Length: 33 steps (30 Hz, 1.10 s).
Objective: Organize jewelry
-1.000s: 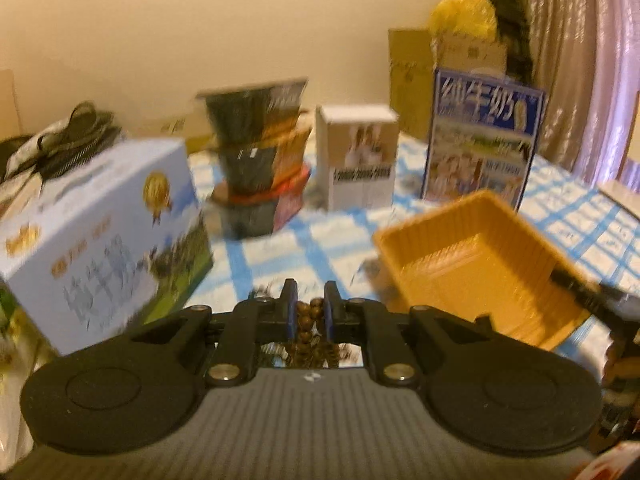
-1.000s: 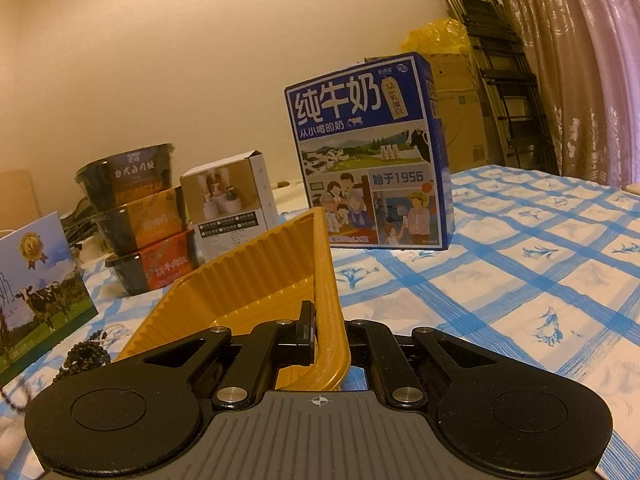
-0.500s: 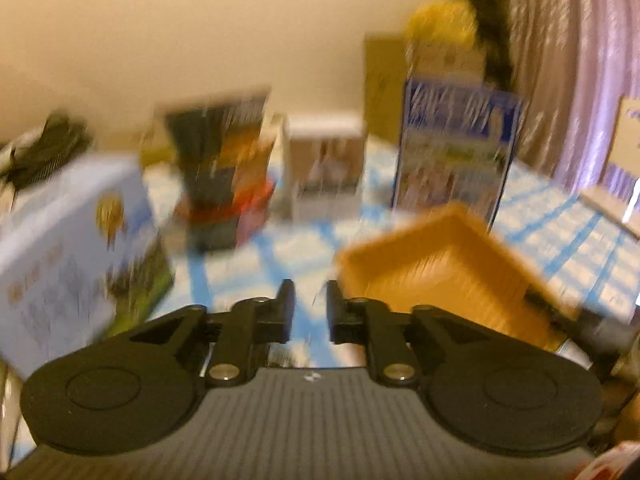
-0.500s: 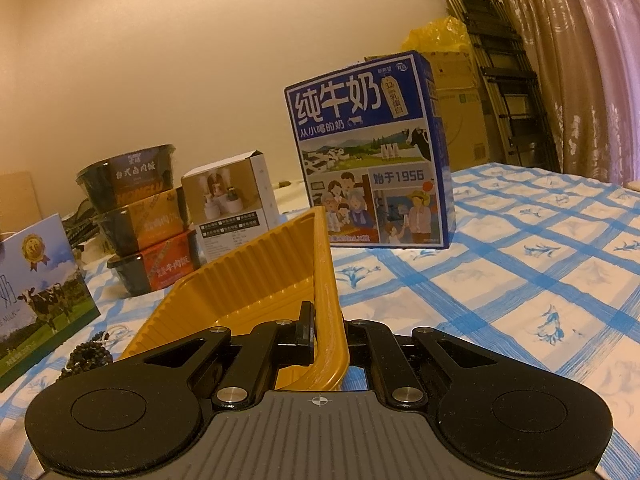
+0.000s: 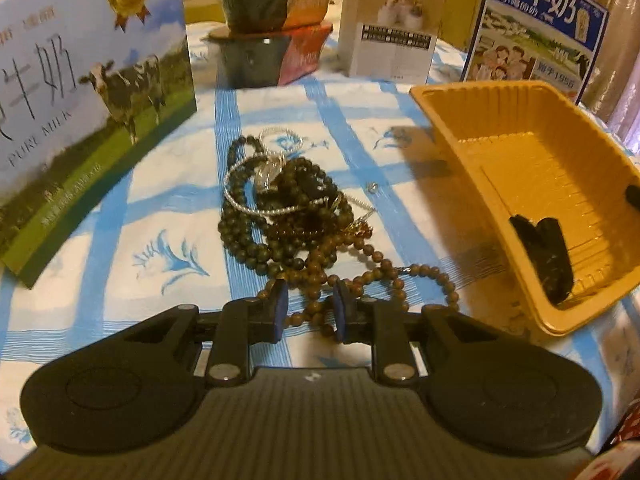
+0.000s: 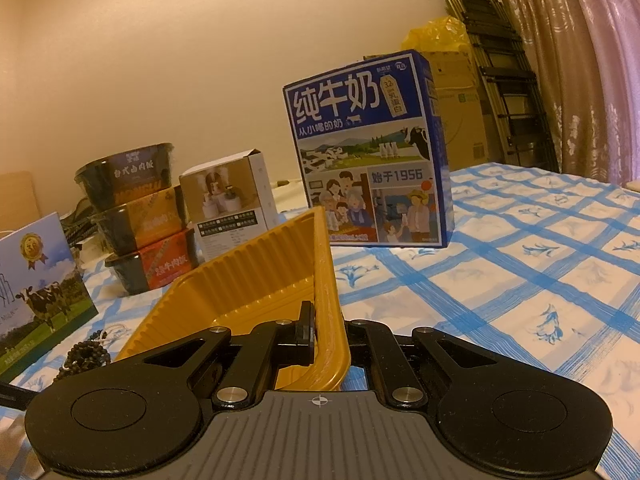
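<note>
A tangle of dark and brown bead strings with a silver chain lies on the checked cloth. My left gripper hovers low at the pile's near edge. Its jaws are opening, and a brown bead strand lies loose between the blue pads without being pinched. The orange plastic tray stands tilted to the right of the pile. My right gripper is shut on the tray's near wall; its black fingers show inside the tray in the left wrist view. The bead pile also shows at the right wrist view's lower left.
A white milk box with a cow stands left of the pile. Behind it are stacked food bowls, a small white box and a blue milk box. A tiny silver piece lies between pile and tray. A folded ladder leans at the back.
My left gripper came down from high over the table to the bead pile, and its jaws, earlier shut on brown beads, have parted. The right gripper and the tray stayed put.
</note>
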{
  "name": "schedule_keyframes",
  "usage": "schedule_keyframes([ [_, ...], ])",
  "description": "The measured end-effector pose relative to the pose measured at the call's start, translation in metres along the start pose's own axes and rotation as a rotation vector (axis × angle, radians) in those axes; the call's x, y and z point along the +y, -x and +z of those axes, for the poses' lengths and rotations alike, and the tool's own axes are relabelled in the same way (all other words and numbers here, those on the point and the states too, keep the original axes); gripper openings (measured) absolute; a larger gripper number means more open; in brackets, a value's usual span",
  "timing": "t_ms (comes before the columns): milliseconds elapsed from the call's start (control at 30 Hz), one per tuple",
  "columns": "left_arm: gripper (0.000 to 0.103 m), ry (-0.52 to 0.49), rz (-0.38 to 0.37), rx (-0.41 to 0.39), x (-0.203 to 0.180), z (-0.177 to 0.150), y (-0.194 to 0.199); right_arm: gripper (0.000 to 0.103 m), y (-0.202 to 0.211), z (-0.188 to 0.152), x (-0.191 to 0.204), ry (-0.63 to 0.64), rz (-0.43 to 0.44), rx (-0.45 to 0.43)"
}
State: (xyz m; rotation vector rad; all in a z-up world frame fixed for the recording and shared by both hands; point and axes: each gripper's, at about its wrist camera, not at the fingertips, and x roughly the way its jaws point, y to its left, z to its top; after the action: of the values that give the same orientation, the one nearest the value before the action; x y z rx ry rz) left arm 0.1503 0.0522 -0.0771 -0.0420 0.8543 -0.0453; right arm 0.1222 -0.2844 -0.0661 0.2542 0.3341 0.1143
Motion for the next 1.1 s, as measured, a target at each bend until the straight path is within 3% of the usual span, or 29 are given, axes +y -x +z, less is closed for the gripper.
schedule_keyframes([
  [167,0.006,0.0,-0.033,-0.007,-0.003,0.0,-0.003,0.006,0.0,0.0,0.0,0.0,0.001,0.0],
  [333,0.006,-0.043,-0.039,-0.076,-0.008,0.014,0.029,0.006,0.0,0.0,0.0,-0.001,0.001,0.0],
  [700,0.006,-0.153,-0.145,-0.386,-0.039,0.08,0.151,0.006,0.0,0.0,-0.001,0.0,0.001,0.0],
  [933,0.006,-0.195,-0.253,-0.48,-0.075,0.106,0.182,0.006,0.0,0.001,-0.002,-0.009,0.003,0.001],
  [1100,0.006,-0.186,-0.343,-0.505,-0.099,0.123,0.185,0.006,0.0,0.001,-0.003,-0.01,0.004,0.001],
])
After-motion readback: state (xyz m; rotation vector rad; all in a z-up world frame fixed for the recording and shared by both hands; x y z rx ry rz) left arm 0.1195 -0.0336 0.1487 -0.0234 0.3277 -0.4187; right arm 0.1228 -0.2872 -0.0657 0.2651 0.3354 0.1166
